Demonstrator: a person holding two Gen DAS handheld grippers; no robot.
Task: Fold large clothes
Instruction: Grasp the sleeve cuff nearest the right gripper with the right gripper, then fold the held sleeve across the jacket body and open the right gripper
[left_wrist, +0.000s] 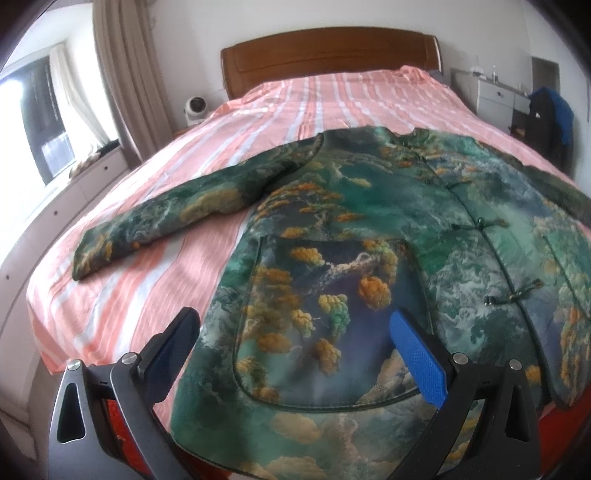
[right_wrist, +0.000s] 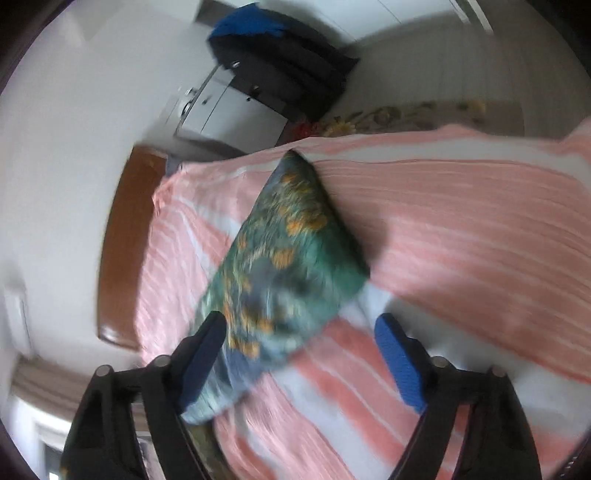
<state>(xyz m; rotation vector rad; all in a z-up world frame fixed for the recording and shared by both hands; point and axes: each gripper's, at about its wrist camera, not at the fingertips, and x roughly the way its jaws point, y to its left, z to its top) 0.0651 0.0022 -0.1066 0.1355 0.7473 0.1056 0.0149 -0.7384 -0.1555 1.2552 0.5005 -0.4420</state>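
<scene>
Green printed jacket (left_wrist: 369, 258), unlabelled.

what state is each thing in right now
jacket: spread flat on the bed, front fastened
sleeve: stretched out, lying between the right tongs, not pinched
left tongs: open over the hem
right tongs: open
bed cover: smoothed flat

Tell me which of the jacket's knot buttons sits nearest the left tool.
The lowest knot button, closest to the hem. It lies just up and right of the left tool; the other buttons run up the jacket toward the collar.
</scene>
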